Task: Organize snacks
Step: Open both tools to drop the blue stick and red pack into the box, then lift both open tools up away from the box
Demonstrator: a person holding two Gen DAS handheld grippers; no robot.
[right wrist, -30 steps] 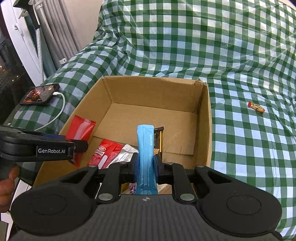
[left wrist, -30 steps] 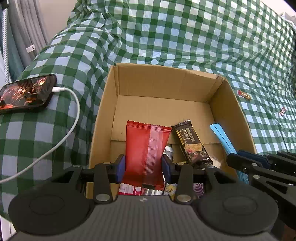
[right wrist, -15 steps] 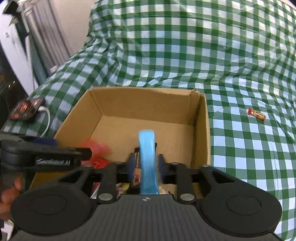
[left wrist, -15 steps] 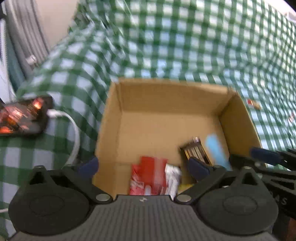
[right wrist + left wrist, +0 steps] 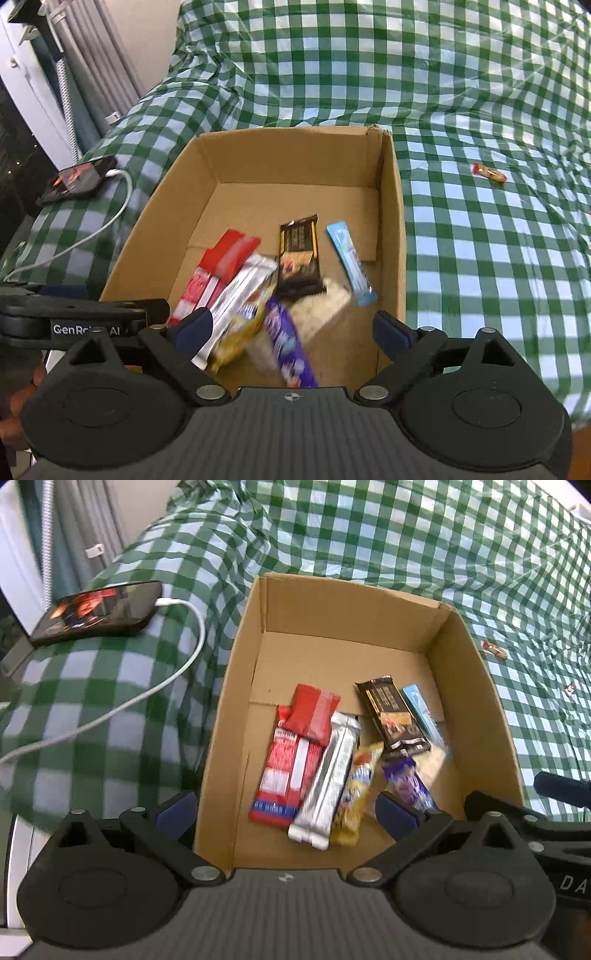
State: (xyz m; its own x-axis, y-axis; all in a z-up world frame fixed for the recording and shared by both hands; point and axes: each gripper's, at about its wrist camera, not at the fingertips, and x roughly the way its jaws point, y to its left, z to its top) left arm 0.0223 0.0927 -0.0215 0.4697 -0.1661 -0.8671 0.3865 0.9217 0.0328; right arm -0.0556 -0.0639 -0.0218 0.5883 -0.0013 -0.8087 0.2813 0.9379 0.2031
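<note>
An open cardboard box (image 5: pixel 236 664) (image 5: pixel 391 206) sits on a green checked cloth. Inside lie several snacks: a red packet (image 5: pixel 312 714) (image 5: pixel 231 253), a black bar (image 5: pixel 393 716) (image 5: pixel 299 254), a blue bar (image 5: pixel 424 712) (image 5: pixel 351 262), a silver bar (image 5: pixel 328 775), a yellow bar (image 5: pixel 356 786) and a purple bar (image 5: pixel 406 782) (image 5: pixel 288 343). My left gripper (image 5: pixel 286 810) is open and empty above the box's near edge. My right gripper (image 5: pixel 293 328) is open and empty above the box's near right part. A small wrapped candy (image 5: pixel 488 173) (image 5: pixel 494 650) lies on the cloth right of the box.
A phone (image 5: pixel 96 611) (image 5: pixel 79 179) with a white charging cable (image 5: pixel 147 694) lies on the cloth left of the box. Another small candy (image 5: pixel 570 689) lies at the far right. Curtains and a white wall stand at the far left.
Both grippers opened and rose. The left one dropped the red packet and the right one dropped the blue bar; both now lie in the box.
</note>
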